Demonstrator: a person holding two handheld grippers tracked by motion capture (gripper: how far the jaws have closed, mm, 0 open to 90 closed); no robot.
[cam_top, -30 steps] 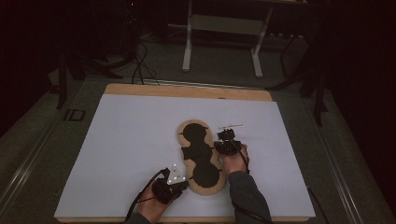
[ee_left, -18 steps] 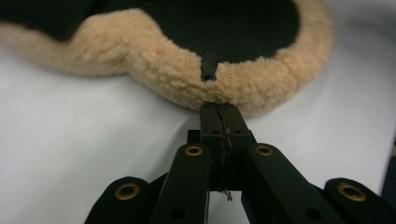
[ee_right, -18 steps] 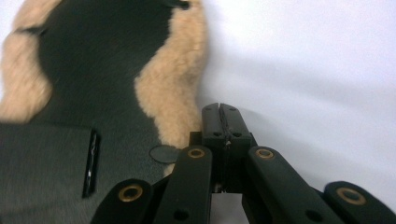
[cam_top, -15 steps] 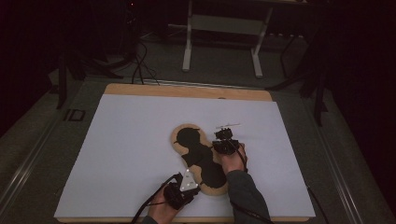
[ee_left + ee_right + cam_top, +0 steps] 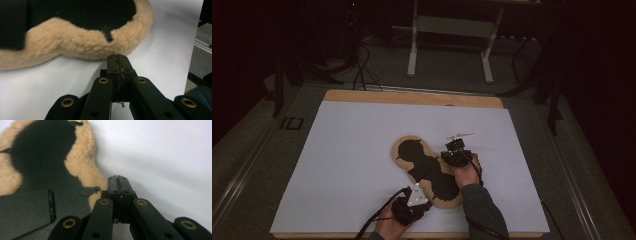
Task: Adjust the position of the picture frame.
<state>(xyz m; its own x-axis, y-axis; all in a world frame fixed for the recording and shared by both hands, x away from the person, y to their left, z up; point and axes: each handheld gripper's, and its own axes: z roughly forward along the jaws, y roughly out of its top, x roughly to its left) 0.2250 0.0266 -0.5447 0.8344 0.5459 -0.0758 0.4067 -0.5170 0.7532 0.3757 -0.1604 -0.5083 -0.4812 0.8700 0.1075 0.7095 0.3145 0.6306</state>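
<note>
High view: a person's two forearms come in from the near edge of the table [image 5: 362,150], which is covered by a white sheet with a strip of wood showing along its far edge; the left hand [image 5: 387,226] sits low at the near edge, wrapped round the left gripper [image 5: 413,204], whose grey three-cornered plate faces up and whose nose points toward the far right, at the near end of a fleece pad [image 5: 428,170]; the right hand [image 5: 466,174], in a dark sleeve, reaches farther out and holds the right gripper [image 5: 455,153] against the pad's right side, at the narrow middle.

The fleece pad lies flat near the middle of the table, slanting from far left to near right; it is shaped like a peanut, with a tan woolly rim round a black centre.

Left gripper view: the jaws are pressed together with nothing between them apart from a few loose fibres on the seam; the left gripper [image 5: 117,57] has its tip just short of the pad's woolly rim [image 5: 82,46], over the white sheet.

Right gripper view: the jaws are likewise closed and empty; the right gripper [image 5: 117,178] has its tip right beside the pad's tan rim [image 5: 82,162], by a small black tab [image 5: 89,190]; a black strap [image 5: 27,207] lies across the dark centre at the left.
</note>
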